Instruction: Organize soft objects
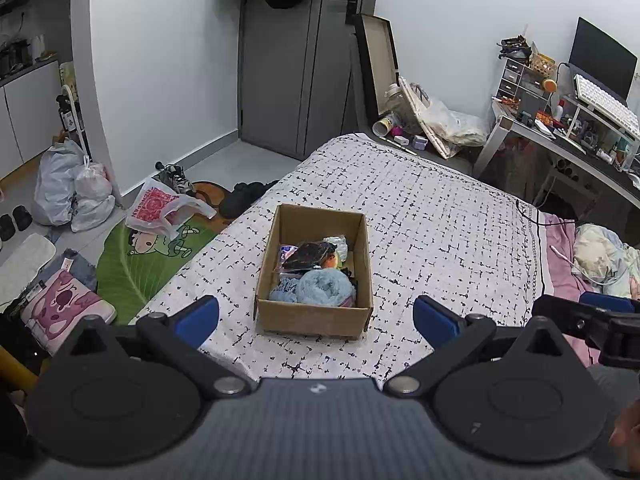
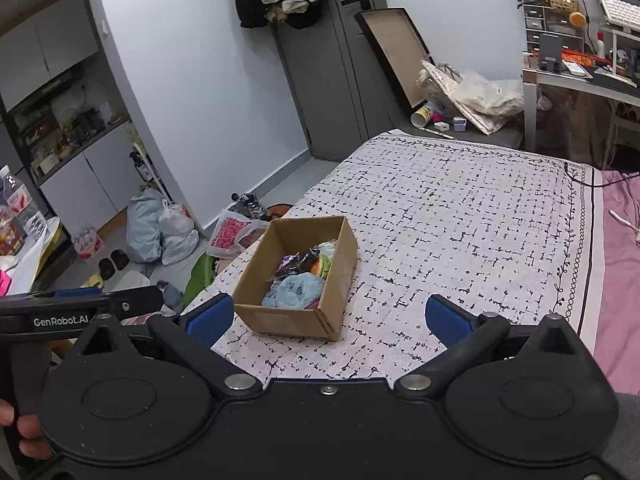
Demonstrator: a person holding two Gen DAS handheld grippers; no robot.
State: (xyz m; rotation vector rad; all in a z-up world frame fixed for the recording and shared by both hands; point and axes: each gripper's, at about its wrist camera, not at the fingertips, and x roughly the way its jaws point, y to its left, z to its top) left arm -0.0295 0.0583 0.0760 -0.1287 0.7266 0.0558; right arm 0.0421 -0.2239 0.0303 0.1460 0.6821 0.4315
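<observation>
Cardboard box [image 1: 316, 316] on bedspread [image 1: 440, 208] holds light-blue fluffy item [image 1: 324, 286] and partly buried, unidentifiable soft articles; left gripper [image 1: 316, 316] and right gripper [image 2: 328, 316] both spread, empty.

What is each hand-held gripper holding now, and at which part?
Nothing. The left hand-held gripper and the right hand-held gripper are both open and empty, short of the cardboard box.

matt cardboard box [image 1: 316, 316], fluffy blue cloth [image 1: 324, 286], woven bedspread [image 1: 440, 216]
</observation>
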